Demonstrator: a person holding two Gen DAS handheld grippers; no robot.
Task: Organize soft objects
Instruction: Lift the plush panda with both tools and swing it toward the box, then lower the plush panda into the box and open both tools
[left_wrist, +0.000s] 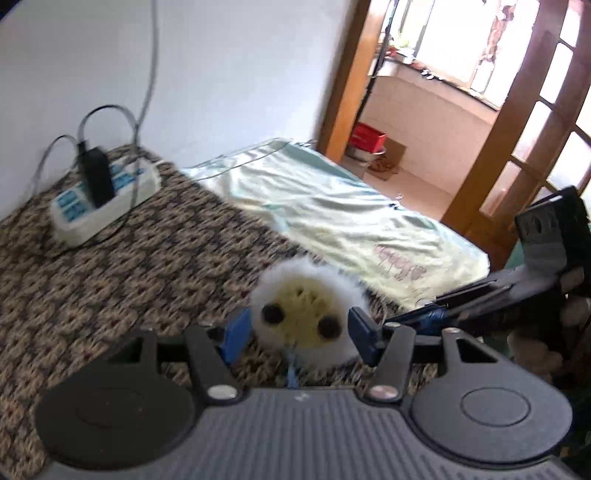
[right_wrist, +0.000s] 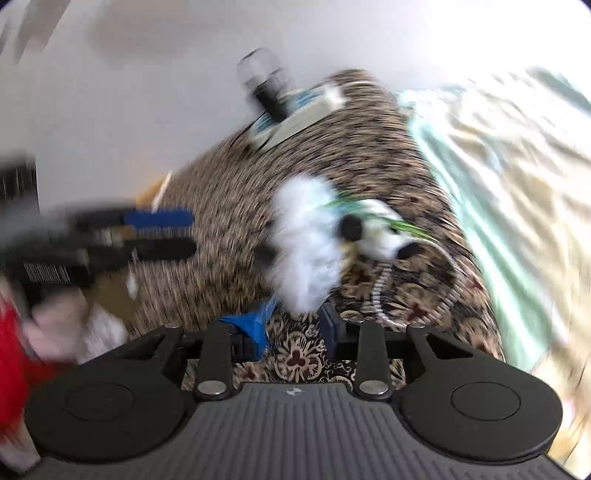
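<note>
A small white fluffy plush toy (left_wrist: 304, 314) with a yellowish face and two black eyes lies on the patterned brown blanket (left_wrist: 129, 266). My left gripper (left_wrist: 299, 330) is open with its blue pads either side of the toy, apart from it. In the blurred right wrist view the same white plush (right_wrist: 310, 240) lies on the blanket (right_wrist: 399, 295) beside a small panda-like toy (right_wrist: 380, 229) with a green strip. My right gripper (right_wrist: 291, 328) is open and empty just short of the plush. The left gripper (right_wrist: 159, 232) shows at the left of that view.
A white power strip (left_wrist: 103, 195) with a black charger and cables sits on the blanket near the wall. A pale green sheet (left_wrist: 332, 214) covers the bed beyond. A wooden door (left_wrist: 517, 122) opens to a balcony at the right. A coiled white cable (right_wrist: 443, 288) lies near the toys.
</note>
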